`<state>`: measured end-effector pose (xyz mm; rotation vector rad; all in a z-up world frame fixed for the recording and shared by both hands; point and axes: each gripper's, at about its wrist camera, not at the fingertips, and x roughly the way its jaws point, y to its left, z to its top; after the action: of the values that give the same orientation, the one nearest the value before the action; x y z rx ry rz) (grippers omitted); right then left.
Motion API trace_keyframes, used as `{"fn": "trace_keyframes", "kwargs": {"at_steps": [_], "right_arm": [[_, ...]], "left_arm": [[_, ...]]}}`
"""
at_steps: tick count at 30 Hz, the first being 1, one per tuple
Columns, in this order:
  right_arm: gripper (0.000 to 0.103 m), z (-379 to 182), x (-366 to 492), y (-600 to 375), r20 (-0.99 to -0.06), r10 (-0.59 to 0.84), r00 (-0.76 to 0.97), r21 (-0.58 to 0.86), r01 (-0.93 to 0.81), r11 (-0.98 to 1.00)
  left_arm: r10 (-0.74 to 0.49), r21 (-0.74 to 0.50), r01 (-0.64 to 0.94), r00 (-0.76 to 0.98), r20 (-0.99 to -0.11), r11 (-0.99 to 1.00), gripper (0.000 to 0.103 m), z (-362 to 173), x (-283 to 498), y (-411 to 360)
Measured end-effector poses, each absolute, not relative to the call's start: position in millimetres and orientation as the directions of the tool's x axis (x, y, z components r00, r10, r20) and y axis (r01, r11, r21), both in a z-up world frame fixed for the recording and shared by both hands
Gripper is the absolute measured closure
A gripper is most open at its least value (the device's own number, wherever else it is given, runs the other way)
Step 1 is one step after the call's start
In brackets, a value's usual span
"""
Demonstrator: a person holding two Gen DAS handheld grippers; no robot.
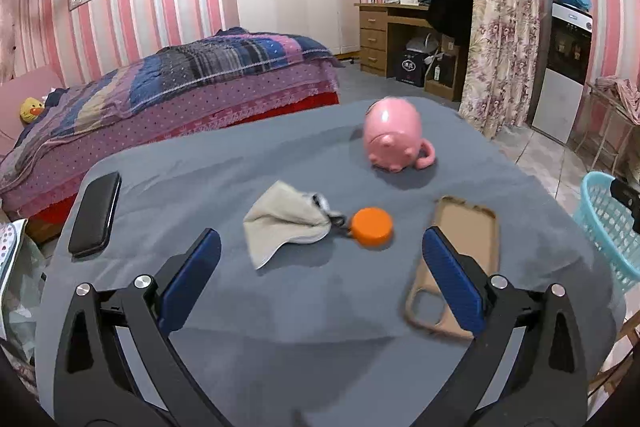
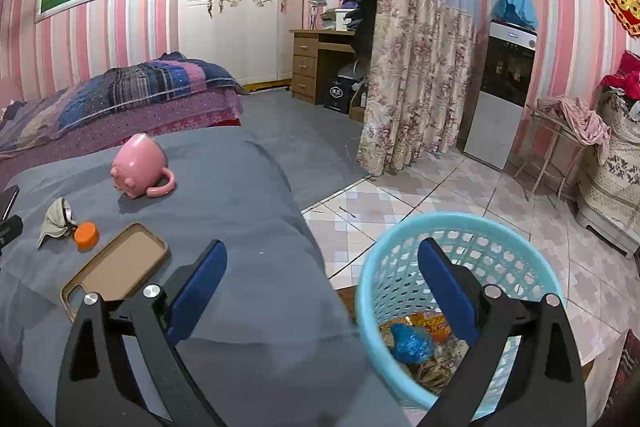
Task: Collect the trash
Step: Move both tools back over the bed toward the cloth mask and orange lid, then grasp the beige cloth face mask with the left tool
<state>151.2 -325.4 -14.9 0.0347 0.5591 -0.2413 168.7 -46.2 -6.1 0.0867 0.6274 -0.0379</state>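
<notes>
Honestly, with my left tongs point(image 1: 320, 267) and right tongs point(image 2: 322, 281) both spread empty, I might grab the case point(image 1: 460, 259) instead of the rag point(image 1: 288, 223) beside the cap point(image 1: 372, 227), or miss the basket point(image 2: 400, 267).

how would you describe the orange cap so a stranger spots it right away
Start at the table under the grey cloth, with the pink pig-shaped mug lying near its far side. Nearer the camera lie a crumpled beige rag and an empty tan phone case; the orange cap sits between them, beside the rag's corner. It is the only round, bright orange thing there.
</notes>
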Motion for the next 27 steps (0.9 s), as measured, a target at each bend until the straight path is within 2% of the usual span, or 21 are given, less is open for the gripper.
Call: {"fn": "trace_keyframes", "kwargs": {"at_steps": [16,20,27], "right_arm": [[0.009,-38,177,-276,-0.591,-0.159,0.791,-0.06,0.153,0.986],[0.009,-43,183,-268,-0.599,-0.16,0.785,-0.079,0.141,0.987],[0.009,-52,189,-268,-0.619,-0.178,0.765,-0.101,0.147,0.984]], "left_arm": [[0.023,0.041,0.006,0.751,-0.66,0.999,0.006,-44,188,13],[0.061,0.091,0.0,0.736,-0.675,0.996,0.006,-57,214,13],[0.0,0.03,0.027,0.725,-0.689,0.999,0.006,-57,257,14]]}}
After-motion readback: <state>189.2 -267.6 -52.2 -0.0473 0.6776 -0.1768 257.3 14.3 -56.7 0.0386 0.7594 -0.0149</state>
